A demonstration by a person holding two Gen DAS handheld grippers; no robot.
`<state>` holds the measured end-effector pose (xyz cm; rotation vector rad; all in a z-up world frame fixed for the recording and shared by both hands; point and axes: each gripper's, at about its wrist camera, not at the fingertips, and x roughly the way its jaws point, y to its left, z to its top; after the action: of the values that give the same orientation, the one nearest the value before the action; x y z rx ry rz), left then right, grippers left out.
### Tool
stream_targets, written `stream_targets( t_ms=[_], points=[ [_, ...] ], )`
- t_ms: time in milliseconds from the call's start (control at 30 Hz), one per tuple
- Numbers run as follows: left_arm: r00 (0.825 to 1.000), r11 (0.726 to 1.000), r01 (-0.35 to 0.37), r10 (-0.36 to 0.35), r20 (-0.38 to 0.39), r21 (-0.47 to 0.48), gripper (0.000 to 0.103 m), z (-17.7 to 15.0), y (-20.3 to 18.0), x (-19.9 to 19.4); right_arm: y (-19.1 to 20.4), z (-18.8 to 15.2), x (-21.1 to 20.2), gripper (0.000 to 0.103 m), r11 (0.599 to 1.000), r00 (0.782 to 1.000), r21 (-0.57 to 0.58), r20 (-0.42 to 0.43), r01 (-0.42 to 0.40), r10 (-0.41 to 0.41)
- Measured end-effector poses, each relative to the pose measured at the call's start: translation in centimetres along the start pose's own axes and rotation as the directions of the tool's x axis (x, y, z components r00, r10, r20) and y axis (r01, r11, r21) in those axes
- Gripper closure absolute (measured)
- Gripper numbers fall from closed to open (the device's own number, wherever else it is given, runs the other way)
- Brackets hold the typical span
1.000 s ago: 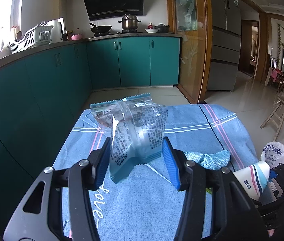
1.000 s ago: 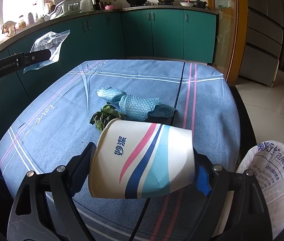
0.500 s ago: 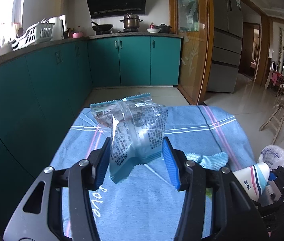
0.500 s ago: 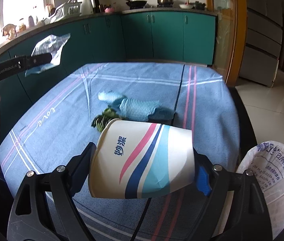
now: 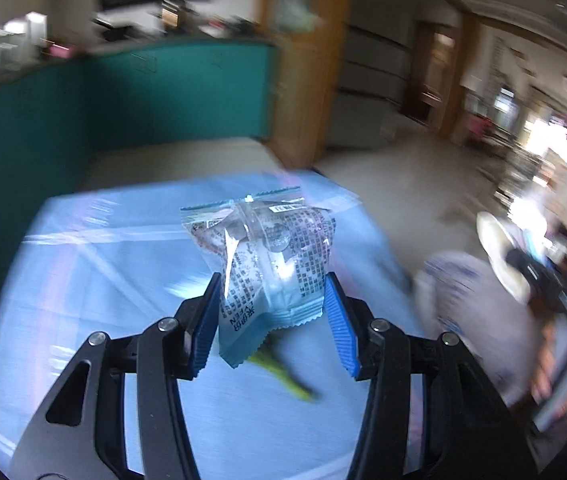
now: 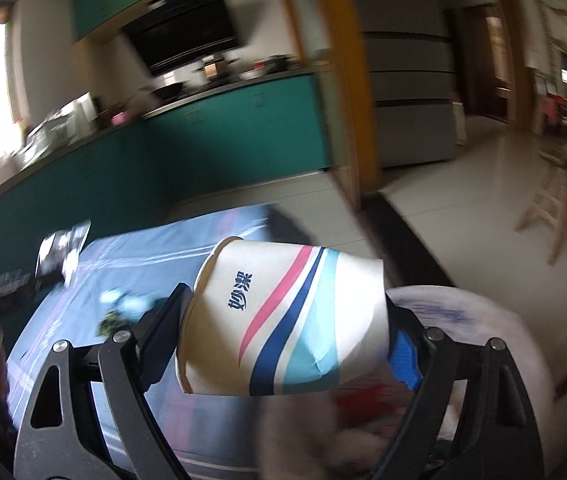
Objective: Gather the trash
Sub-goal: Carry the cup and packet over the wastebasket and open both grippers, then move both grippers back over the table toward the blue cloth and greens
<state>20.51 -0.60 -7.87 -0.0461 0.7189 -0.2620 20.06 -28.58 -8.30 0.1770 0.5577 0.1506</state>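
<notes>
My left gripper (image 5: pixel 271 322) is shut on a clear snack wrapper (image 5: pixel 267 260) with blue print, held above the blue tablecloth (image 5: pixel 123 280). My right gripper (image 6: pixel 283 340) is shut on a white paper cup (image 6: pixel 283 320) with pink and blue stripes, lying sideways between the fingers, over a white trash bag (image 6: pixel 463 320) off the table's right edge. That bag (image 5: pixel 471 304) and the right gripper with the cup (image 5: pixel 499 256) show blurred at the right of the left wrist view. Green scraps (image 5: pixel 283 372) lie on the cloth below the wrapper.
A light blue rag and green scraps (image 6: pixel 123 308) lie on the tablecloth (image 6: pixel 203 240). Teal cabinets (image 6: pixel 203 152) line the far wall and left side. A fridge (image 6: pixel 407 100) and tiled floor (image 6: pixel 483 208) are to the right. Both views are motion-blurred.
Both grippers have swung to the right, toward the trash bag, still holding the wrapper and the cup. The right gripper now sits over the bag's mouth.
</notes>
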Motion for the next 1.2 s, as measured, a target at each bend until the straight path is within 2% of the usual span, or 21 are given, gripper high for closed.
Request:
stream_targets(
  t_ms=[67, 167, 267, 367, 433, 533, 600, 633, 733, 833, 933, 1000, 1100, 1200],
  points=[
    [0.997, 0.997, 0.074, -0.073, -0.041, 0.027, 0.052, -0.6, -2.1, 0.8, -2.0, 0.0, -1.0, 0.018, 0.998, 0.998, 0.023, 0.016, 0.060, -0.061],
    [0.993, 0.986, 0.102, -0.092, -0.074, 0.134, 0.052, -1.7, -6.2, 2.1, -5.1, -0.4, -2.6, 0.018, 0.990, 0.993, 0.090, 0.033, 0.109, -0.113],
    [0.985, 0.972, 0.149, -0.130, -0.113, 0.182, 0.052, -2.5, -9.4, 3.2, -7.5, -0.9, -3.6, 0.018, 0.980, 0.989, 0.144, 0.033, 0.135, -0.141],
    [0.962, 0.943, 0.240, -0.198, -0.190, 0.229, 0.052, -3.4, -13.0, 4.7, -9.1, -1.4, -3.9, 0.018, 0.971, 0.987, 0.186, 0.032, 0.148, -0.156],
    [0.938, 0.908, 0.313, -0.249, -0.240, 0.280, 0.052, -4.3, -15.7, 5.5, -9.6, -1.6, -4.0, 0.018, 0.967, 0.988, 0.212, 0.030, 0.140, -0.150],
    [0.924, 0.875, 0.360, -0.286, -0.255, 0.323, 0.044, -5.5, -18.0, 5.8, -9.9, -1.8, -3.9, 0.018, 0.967, 0.990, 0.217, 0.015, 0.131, -0.138],
    [0.923, 0.869, 0.364, -0.287, -0.257, 0.336, 0.026, -6.1, -18.9, 5.9, -9.9, -1.9, -3.6, 0.018, 0.969, 0.990, 0.207, 0.001, 0.138, -0.142],
    [0.925, 0.869, 0.361, -0.286, -0.252, 0.338, 0.023, -6.3, -18.9, 5.7, -9.7, -1.9, -3.5, 0.018, 0.970, 0.990, 0.201, -0.005, 0.138, -0.140],
    [0.937, 0.882, 0.329, -0.262, -0.229, 0.337, 0.022, -6.1, -18.3, 5.2, -9.2, -1.8, -3.2, 0.018, 0.975, 0.991, 0.176, -0.020, 0.135, -0.134],
    [0.967, 0.921, 0.234, -0.189, -0.169, 0.310, 0.022, -5.1, -16.2, 4.7, -8.6, -1.8, -2.9, 0.017, 0.980, 0.990, 0.144, -0.035, 0.138, -0.134],
    [0.993, 0.963, 0.094, -0.073, -0.093, 0.254, 0.021, -3.6, -13.0, 4.1, -7.9, -1.8, -2.6, 0.011, 0.982, 0.989, 0.122, -0.035, 0.147, -0.144],
    [0.999, 0.977, 0.015, -0.005, -0.052, 0.211, 0.021, -2.6, -11.0, 3.7, -7.4, -1.8, -2.5, 0.009, 0.983, 0.989, 0.110, -0.028, 0.147, -0.145],
    [0.996, 0.989, -0.082, 0.084, -0.013, 0.124, 0.021, -1.2, -7.4, 2.8, -6.2, -1.8, -1.9, 0.009, 0.989, 0.992, 0.084, -0.033, 0.125, -0.123],
    [0.993, 0.993, -0.118, 0.118, -0.002, -0.001, 0.020, 0.2, -2.9, 1.6, -4.4, -1.9, -0.7, 0.009, 0.994, 0.993, 0.044, -0.053, 0.104, -0.101]
  ],
)
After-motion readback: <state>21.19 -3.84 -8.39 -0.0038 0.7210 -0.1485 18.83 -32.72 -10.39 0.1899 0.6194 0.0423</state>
